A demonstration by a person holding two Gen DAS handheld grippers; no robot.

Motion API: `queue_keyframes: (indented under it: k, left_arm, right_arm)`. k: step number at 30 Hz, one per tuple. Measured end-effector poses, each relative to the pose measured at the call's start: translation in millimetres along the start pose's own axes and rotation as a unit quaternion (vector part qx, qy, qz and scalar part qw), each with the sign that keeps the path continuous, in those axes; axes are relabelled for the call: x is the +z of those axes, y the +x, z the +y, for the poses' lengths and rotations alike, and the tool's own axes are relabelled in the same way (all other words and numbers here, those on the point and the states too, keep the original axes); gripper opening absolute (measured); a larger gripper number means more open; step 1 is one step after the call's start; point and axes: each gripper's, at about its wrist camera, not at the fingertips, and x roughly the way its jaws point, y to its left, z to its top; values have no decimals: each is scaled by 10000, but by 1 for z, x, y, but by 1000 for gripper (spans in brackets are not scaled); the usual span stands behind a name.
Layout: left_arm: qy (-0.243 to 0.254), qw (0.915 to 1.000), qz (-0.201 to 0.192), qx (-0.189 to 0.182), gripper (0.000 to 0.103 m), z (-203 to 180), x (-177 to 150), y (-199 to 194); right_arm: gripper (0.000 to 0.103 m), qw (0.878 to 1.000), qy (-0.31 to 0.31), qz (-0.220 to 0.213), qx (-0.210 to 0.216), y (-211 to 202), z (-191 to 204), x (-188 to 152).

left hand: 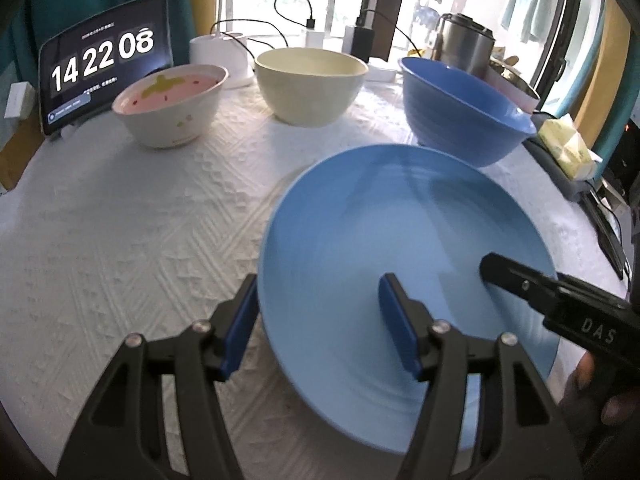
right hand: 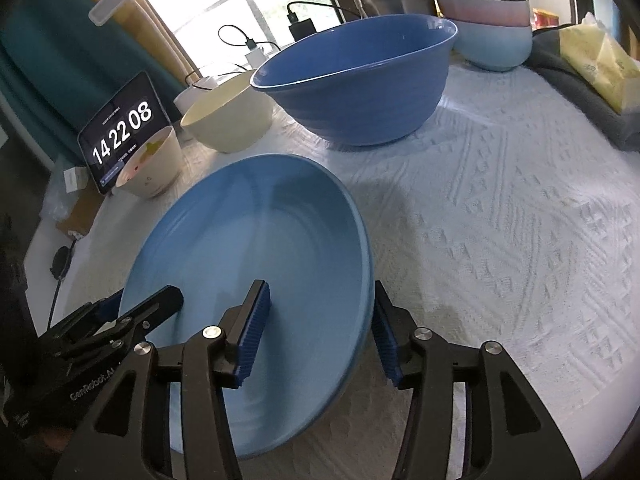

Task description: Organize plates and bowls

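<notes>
A light blue plate (left hand: 384, 232) lies on the white tablecloth in front of three bowls: a pink-lined bowl (left hand: 170, 104), a cream bowl (left hand: 312, 84) and a large dark blue bowl (left hand: 464, 108). My left gripper (left hand: 320, 320) is open and straddles the plate's left rim, one pad outside, one over the plate. My right gripper (right hand: 320, 336) is open and straddles the plate's (right hand: 256, 264) right rim the same way. The dark blue bowl (right hand: 356, 76), cream bowl (right hand: 228, 120) and pink-lined bowl (right hand: 150, 168) also show in the right wrist view.
A tablet clock (left hand: 104, 80) stands at the back left. Chargers and cables (left hand: 312, 32), a steel pot (left hand: 464, 40) and a tissue pack (left hand: 564, 148) line the back and right. Stacked pink and pale blue bowls (right hand: 492, 28) sit behind the dark blue bowl.
</notes>
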Motion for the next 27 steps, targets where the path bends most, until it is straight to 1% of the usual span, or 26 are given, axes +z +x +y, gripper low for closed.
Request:
queue_keyframes:
  k: [3, 11, 18, 27]
  left_arm:
    - [65, 10000, -3, -7, 62, -1, 0, 0]
    - [175, 9997, 34, -174, 60, 4, -1, -1]
    - [84, 9998, 50, -189, 60, 13, -4, -5]
    - [-64, 9999, -33, -134, 60, 35, -5, -12]
  right_arm:
    - [53, 10000, 26, -38, -40, 0, 0, -1]
    - [53, 9999, 66, -14, -131, 0, 2, 0]
    - [53, 9997, -18, 18, -242, -1, 14, 0]
    - [53, 9995, -155, 84, -257, 7, 38, 1]
